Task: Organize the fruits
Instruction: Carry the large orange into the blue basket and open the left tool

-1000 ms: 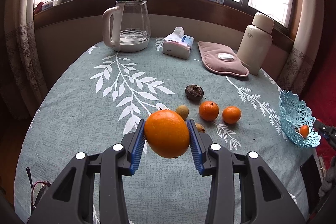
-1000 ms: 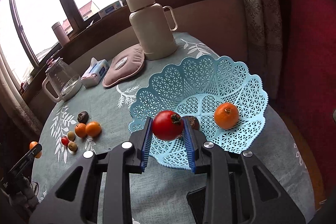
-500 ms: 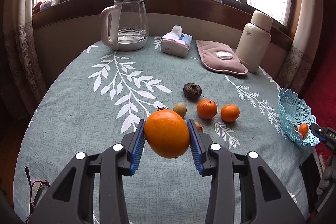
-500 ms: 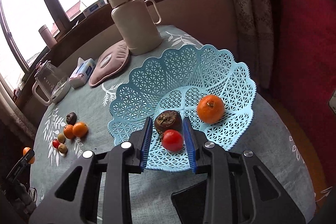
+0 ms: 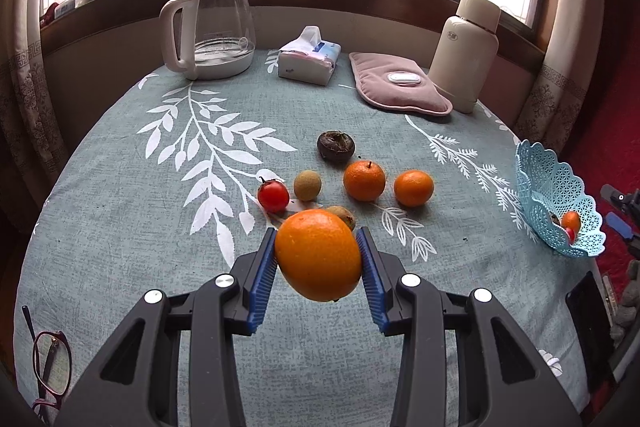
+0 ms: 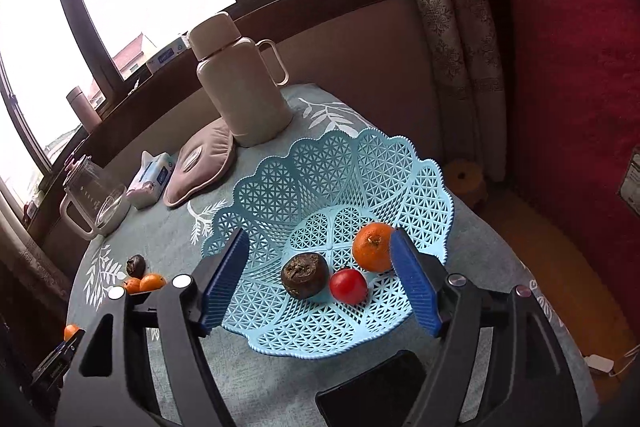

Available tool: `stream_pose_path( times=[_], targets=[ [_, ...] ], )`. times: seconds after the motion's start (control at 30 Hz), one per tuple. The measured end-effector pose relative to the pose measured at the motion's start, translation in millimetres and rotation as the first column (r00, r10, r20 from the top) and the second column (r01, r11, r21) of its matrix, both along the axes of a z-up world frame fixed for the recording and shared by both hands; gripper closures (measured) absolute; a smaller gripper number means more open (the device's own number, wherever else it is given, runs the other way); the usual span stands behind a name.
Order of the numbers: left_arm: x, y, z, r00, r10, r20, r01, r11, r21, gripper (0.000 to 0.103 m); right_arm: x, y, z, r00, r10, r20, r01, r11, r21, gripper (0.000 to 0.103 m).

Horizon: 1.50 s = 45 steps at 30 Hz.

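Note:
My left gripper [image 5: 319,259] is shut on a large orange [image 5: 318,254], held above the tablecloth. Beyond it lie a red tomato [image 5: 273,195], a small brown fruit [image 5: 307,185], two tangerines [image 5: 364,180] [image 5: 413,188] and a dark wrinkled fruit [image 5: 336,145]. My right gripper [image 6: 320,281] is open wide over the blue lattice basket [image 6: 320,171]. In the basket lie a red tomato [image 6: 348,286], a dark wrinkled fruit [image 6: 305,275] and a tangerine [image 6: 372,246]. The basket also shows at the right in the left wrist view [image 5: 552,187].
A glass kettle [image 5: 212,27], tissue pack [image 5: 310,55], pink pad [image 5: 398,83] and white thermos [image 5: 466,53] stand at the table's back. Red glasses [image 5: 48,367] lie front left. A black phone [image 6: 372,387] lies in front of the basket.
My right gripper let the red tomato go into the basket and opened wide. My left gripper kept hold of the orange and shifted slightly, so the tomato on the table came into view.

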State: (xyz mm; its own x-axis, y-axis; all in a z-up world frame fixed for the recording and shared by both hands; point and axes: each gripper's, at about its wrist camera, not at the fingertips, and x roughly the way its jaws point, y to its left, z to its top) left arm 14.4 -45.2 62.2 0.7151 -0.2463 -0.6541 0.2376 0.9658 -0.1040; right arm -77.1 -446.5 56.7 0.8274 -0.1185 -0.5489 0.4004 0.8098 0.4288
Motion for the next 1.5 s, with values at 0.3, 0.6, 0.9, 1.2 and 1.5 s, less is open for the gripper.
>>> stream_pose_path(
  times=[0.3,0.6,0.9,1.2,1.5],
  targets=[
    [-8,-67,11,0.99,-0.136,0.021,0.135,0.99,0.037,0.063,-1,-12,3,0.999,-0.035,0.026,0.034,0.999,0.021,0.024],
    [-15,-148,17,0.947,-0.322,0.01,0.322,0.947,0.019,0.063,-8,-19,10,0.997,-0.051,0.05,0.049,0.998,0.035,0.022],
    [-15,-211,19,0.898,-0.439,0.007,0.439,0.898,-0.015,0.063,-13,-28,14,0.995,-0.073,0.065,0.069,0.996,0.062,0.022],
    [-14,-232,18,0.887,-0.459,0.039,0.461,0.887,-0.042,0.034,-14,-33,14,0.995,-0.078,0.068,0.073,0.994,0.075,0.022],
    [-9,-209,23,0.915,-0.4,0.044,0.402,0.914,-0.051,0.029,-15,-29,16,0.995,-0.073,0.071,0.068,0.995,0.073,0.021]
  ],
)
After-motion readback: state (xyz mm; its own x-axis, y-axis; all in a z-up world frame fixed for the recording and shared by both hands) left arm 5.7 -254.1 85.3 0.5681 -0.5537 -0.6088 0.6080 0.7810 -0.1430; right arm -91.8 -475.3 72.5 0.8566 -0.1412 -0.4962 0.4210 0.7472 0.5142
